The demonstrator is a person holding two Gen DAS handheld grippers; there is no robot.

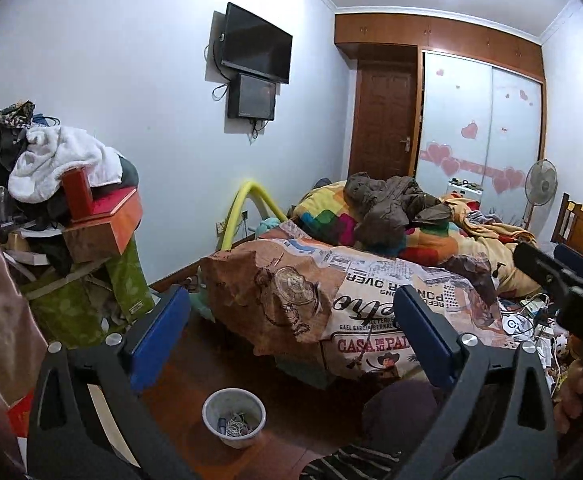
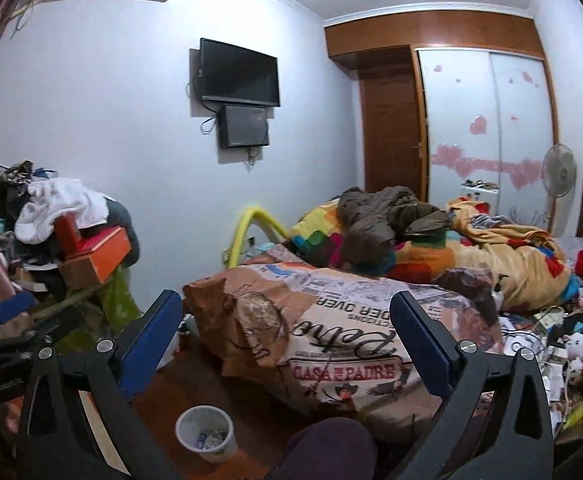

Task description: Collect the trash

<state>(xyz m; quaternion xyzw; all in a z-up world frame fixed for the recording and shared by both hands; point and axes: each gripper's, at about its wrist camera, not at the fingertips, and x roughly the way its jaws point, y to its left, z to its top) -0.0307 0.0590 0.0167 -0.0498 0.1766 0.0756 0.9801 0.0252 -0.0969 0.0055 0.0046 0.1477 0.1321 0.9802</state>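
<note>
A small white waste bin (image 1: 234, 416) stands on the wooden floor beside the bed, with bits of wire and scraps inside; in the right wrist view the waste bin (image 2: 205, 432) sits low between the fingers. My left gripper (image 1: 291, 320) is open, held up over the floor with nothing between its blue pads. My right gripper (image 2: 287, 320) is open too and carries nothing. The right gripper's black body (image 1: 563, 284) shows at the right edge of the left wrist view. Small clutter (image 2: 547, 340) of cables and packets lies on the bed's near right side.
The bed (image 1: 371, 304) with printed cover, quilts and a brown jacket (image 1: 395, 204) fills the middle and right. A tall heap of clothes and boxes (image 1: 71, 208) stands at left. A knee (image 2: 327, 448) is low in front. Screens, a door, a wardrobe and a fan (image 1: 539, 184) line the far walls.
</note>
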